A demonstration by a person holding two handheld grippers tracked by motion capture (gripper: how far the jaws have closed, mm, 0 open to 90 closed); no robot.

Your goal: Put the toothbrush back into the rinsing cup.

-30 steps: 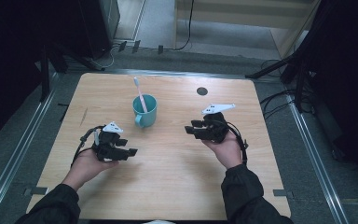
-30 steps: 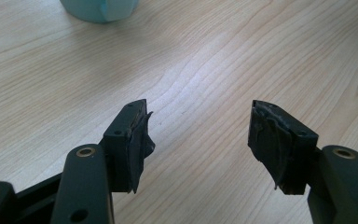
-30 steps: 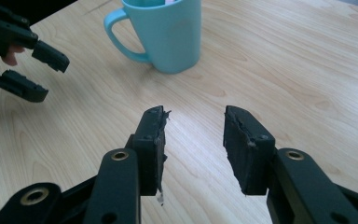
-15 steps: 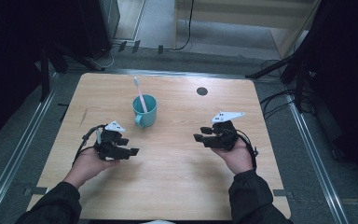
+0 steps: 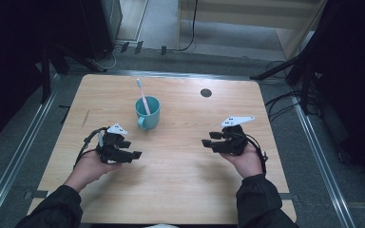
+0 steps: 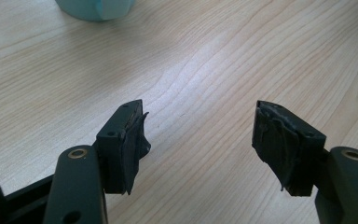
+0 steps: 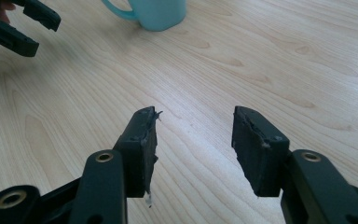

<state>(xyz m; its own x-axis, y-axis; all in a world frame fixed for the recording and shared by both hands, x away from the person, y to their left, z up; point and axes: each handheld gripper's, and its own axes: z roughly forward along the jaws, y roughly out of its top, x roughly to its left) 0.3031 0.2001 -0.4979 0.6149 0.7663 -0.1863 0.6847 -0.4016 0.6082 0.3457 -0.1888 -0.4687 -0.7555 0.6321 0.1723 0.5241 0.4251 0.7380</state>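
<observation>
A teal mug [image 5: 147, 114] stands upright on the wooden table [image 5: 180, 190] with a pink-and-white toothbrush [image 5: 142, 94] leaning in it. My left gripper [image 5: 131, 150] rests at the near left of the mug, pointing right. Its jaws have just been opening and stand open over bare wood [image 6: 200, 133]. The mug's base [image 6: 95, 8] lies ahead of it at the top of that view. My right gripper [image 5: 209, 138] is to the right of the mug and points left. Its jaws have also just been opening and hold nothing [image 7: 196, 135]; the mug [image 7: 156, 13] stands beyond them.
A round dark hole [image 5: 206, 92] sits in the tabletop at the far right. The left gripper [image 7: 21, 28] appears at the top left of the right gripper view. Metal rails and cables run along the floor around the table.
The right hand has drifted to the right and toward the near edge, away from the mug. The left hand has stayed where it was.
</observation>
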